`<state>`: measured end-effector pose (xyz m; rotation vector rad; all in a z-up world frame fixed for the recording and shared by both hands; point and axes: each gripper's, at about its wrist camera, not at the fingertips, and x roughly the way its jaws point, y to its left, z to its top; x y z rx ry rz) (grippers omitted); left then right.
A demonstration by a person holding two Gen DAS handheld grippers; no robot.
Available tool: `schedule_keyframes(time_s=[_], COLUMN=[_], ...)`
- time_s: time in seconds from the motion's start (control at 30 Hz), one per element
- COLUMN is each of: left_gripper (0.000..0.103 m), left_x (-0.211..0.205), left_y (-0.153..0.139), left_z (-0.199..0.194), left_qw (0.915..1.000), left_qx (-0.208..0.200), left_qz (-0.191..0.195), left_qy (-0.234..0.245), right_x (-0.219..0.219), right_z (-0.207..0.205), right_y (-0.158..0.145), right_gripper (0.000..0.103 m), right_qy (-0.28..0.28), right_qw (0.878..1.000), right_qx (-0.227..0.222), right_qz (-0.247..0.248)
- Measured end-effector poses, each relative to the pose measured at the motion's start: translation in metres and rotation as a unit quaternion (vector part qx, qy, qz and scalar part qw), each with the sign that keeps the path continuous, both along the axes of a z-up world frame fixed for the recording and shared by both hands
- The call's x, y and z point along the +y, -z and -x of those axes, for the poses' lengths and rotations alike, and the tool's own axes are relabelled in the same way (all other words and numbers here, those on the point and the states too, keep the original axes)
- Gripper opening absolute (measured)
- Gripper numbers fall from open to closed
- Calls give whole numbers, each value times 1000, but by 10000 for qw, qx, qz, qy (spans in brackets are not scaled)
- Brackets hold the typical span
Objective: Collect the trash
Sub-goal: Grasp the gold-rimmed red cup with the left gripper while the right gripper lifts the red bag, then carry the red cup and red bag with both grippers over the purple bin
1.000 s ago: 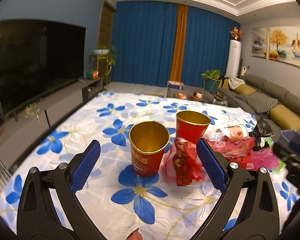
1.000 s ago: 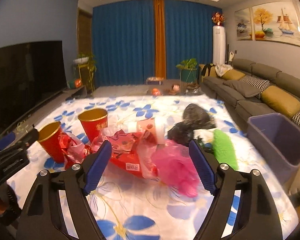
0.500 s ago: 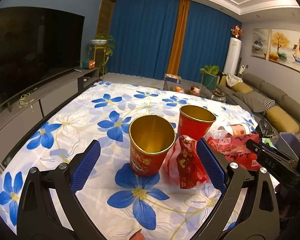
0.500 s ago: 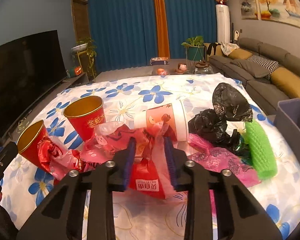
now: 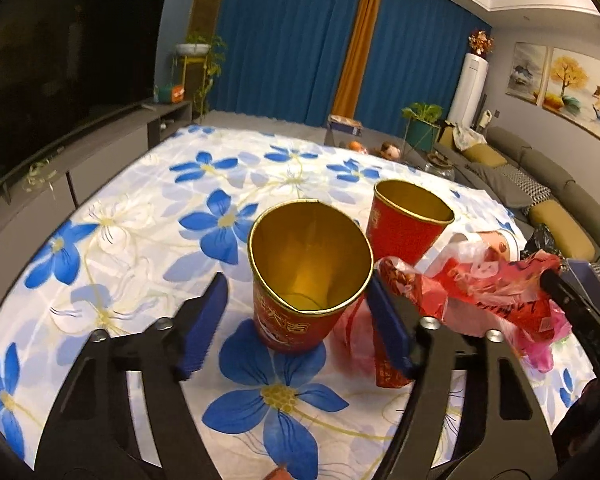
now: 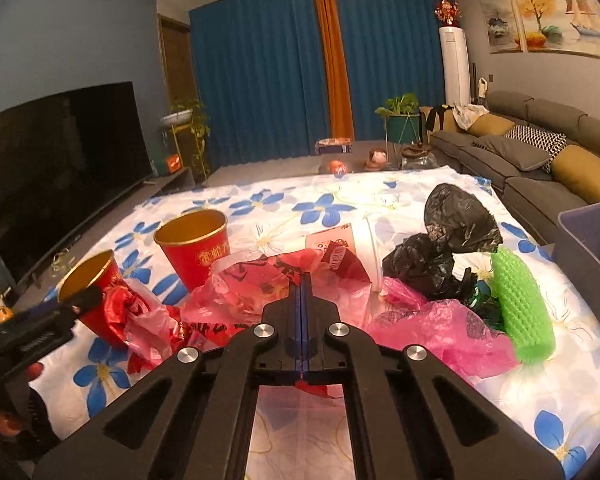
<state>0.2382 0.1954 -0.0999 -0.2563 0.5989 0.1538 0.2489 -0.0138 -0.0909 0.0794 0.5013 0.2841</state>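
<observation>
My left gripper (image 5: 296, 320) is closing around the near red paper cup (image 5: 306, 280), pads not touching; my right gripper (image 6: 302, 280) is pinched onto the red plastic bag (image 6: 256, 280).

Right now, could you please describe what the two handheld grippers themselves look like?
Both match. The left gripper and right gripper have matte black, angular frames with cut-out slots and round silver bolts at the pivots. Their fingers carry blue pads with a ribbed texture. No cables, sleeves or markings show.

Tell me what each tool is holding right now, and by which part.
Right tool: shut on the crinkled red plastic bag, pinching its upper edge. Left tool: closing around the nearer red-and-gold paper cup, not gripping yet.
</observation>
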Motion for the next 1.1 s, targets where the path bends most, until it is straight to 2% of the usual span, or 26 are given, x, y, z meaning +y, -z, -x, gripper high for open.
schedule_keyframes(time_s=[0.1,0.47,0.63,0.77,0.9,1.1], left_gripper=[54,46,46,45,46,46], left_x=[-1,0,3,-3,-19,-42], left_y=[2,1,-10,-22,-39,-59], left_z=[-1,3,15,29,49,70], left_qw=[9999,9998,9995,9992,9982,9969], left_qx=[-10,-137,-296,-365,-458,-548], left_qz=[39,42,24,-168,-368,-341], left_qy=[93,165,59,35,157,448], right_x=[-2,-4,-9,-18,-32,-61], right_z=[4,17,28,44,60,86], right_y=[-5,-19,-34,-53,-73,-96], right_gripper=[1,1,1,1,1,1], right_qy=[-6,-68,-112,-159,-196,-137], right_qw=[9999,9992,9981,9965,9949,9932], right_qx=[-86,-348,-500,-684,-826,-979], right_qz=[-60,-168,-332,-452,-549,-613])
